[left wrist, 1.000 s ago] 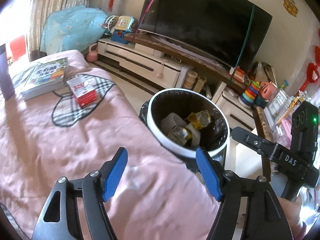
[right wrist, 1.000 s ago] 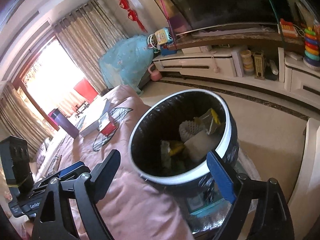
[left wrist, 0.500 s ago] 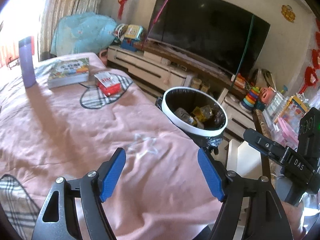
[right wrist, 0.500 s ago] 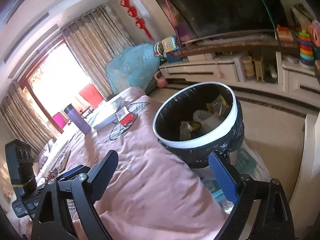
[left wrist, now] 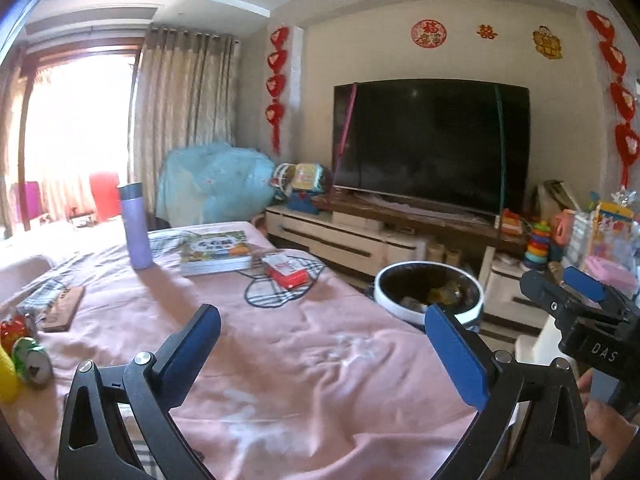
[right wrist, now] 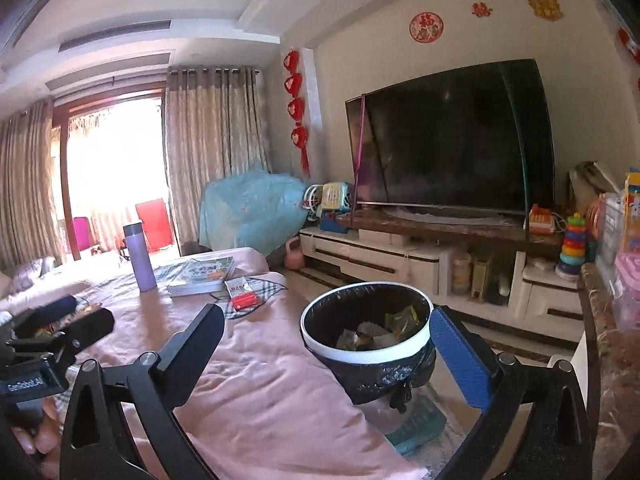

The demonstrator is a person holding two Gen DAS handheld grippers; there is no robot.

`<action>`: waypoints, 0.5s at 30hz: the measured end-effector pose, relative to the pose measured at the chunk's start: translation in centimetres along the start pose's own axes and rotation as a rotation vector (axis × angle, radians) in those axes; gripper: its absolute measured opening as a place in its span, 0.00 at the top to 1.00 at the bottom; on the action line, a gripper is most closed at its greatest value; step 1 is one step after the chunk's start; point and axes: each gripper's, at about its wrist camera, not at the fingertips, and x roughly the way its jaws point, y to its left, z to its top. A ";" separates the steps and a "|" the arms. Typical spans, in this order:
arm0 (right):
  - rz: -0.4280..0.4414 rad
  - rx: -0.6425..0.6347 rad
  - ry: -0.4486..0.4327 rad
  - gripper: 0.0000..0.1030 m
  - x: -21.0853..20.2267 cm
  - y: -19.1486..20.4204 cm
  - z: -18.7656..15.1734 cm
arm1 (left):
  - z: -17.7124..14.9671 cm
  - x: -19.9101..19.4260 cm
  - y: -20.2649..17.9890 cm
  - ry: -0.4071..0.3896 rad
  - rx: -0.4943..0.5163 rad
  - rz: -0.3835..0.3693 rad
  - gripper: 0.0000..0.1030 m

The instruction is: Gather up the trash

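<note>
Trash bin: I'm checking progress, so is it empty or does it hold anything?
Not empty. The bin holds several crumpled wrappers at the bottom of its black liner, well below the white rim.

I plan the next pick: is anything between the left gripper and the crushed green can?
Nothing visible: only bare pink cloth lies between the left gripper, its jaws opening and empty, and the crushed green can.

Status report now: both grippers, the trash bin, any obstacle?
Left gripper, right gripper opening, empty. Trash bin holds wrappers. Can left on table.
</note>
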 end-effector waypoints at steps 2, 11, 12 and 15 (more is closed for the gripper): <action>-0.003 -0.006 0.014 0.00 0.4 0.2 -0.4 | -0.4 -0.1 -0.3 0.003 0.002 0.011 0.01; -0.022 0.006 0.002 0.00 -0.2 -0.1 -1.3 | -1.4 0.4 -1.1 0.003 0.009 0.090 0.01; -0.024 0.009 -0.003 0.00 -0.3 -0.2 -1.3 | -1.3 0.6 -1.0 0.002 0.008 0.094 0.01; -0.032 0.019 -0.026 0.00 -0.8 -0.2 -1.2 | -1.2 0.8 -0.9 0.000 0.006 0.100 0.01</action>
